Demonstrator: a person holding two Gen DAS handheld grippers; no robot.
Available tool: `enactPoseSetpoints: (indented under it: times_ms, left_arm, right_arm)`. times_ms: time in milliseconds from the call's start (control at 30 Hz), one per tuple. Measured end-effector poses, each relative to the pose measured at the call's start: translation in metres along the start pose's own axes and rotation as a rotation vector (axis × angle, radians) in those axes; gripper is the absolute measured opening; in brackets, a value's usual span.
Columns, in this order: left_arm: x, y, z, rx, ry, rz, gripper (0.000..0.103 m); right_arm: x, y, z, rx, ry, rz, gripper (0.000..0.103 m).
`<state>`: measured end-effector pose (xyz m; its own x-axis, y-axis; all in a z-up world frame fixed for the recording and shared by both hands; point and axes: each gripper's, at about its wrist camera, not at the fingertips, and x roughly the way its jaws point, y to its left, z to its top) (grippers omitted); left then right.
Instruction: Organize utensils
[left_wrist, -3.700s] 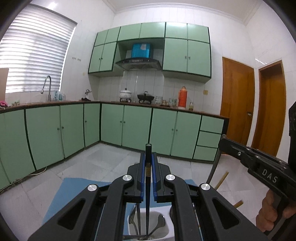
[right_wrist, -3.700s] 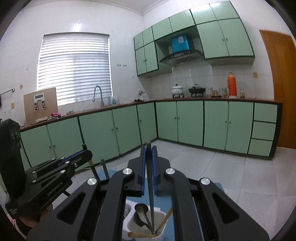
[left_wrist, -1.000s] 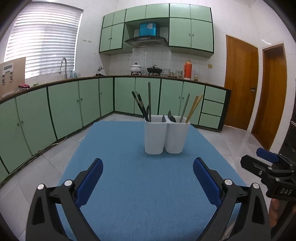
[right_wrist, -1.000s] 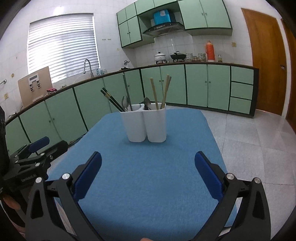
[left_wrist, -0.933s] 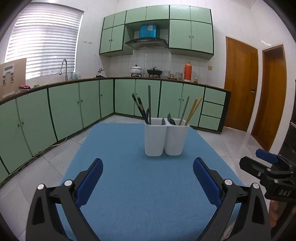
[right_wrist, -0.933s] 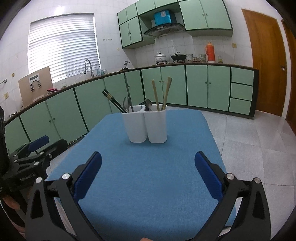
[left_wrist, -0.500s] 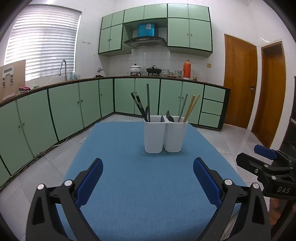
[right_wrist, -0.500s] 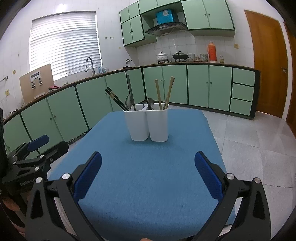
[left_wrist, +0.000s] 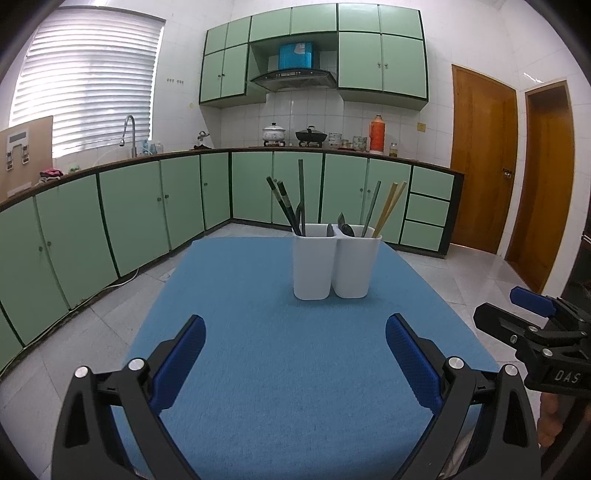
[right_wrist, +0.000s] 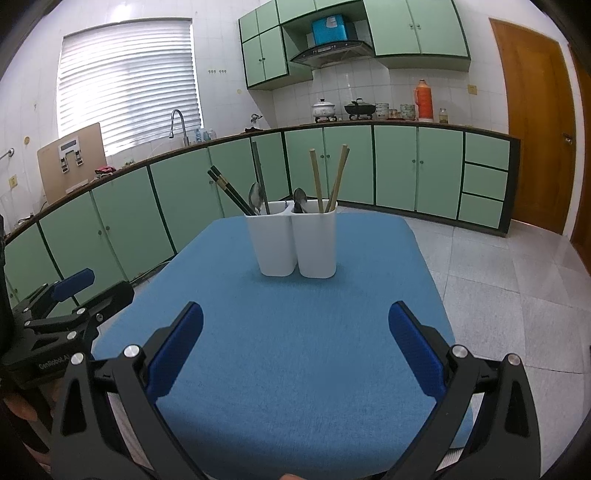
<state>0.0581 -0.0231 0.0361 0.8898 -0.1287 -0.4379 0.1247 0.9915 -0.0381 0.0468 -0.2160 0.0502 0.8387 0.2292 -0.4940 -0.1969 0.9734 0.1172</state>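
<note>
Both grippers have pulled back to the near edge of the blue counter (left_wrist: 295, 369), away from the white holder (left_wrist: 336, 266) where seconds ago each was lowering a utensil. The left gripper (left_wrist: 293, 354) and right gripper (right_wrist: 295, 347) now hover with jaws spread wide, released and empty. The holder stands toward the far edge, dark chopsticks (right_wrist: 231, 194) and a spoon (right_wrist: 255, 195) in its left compartment, wooden chopsticks (right_wrist: 328, 177) in its right. Nothing lies loose, so the sorting looks finished.
</note>
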Motion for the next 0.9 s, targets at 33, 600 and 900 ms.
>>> enactPoseSetpoints:
  times_ms: [33, 600, 900]
  left_arm:
    - [0.0001, -0.0002, 0.0001, 0.0, 0.0, 0.001, 0.096]
    - [0.0001, 0.0001, 0.0005, 0.0, 0.0, 0.001, 0.096]
    - [-0.0014, -0.0014, 0.0003, -0.001, 0.002, 0.002, 0.096]
  right_arm:
    - [0.0, 0.0, 0.0001, -0.001, 0.0, 0.0, 0.098]
    - [-0.0002, -0.0001, 0.0015, -0.002, -0.002, 0.002, 0.098]
    - [0.0009, 0.0011, 0.0015, -0.005, -0.001, 0.004, 0.098]
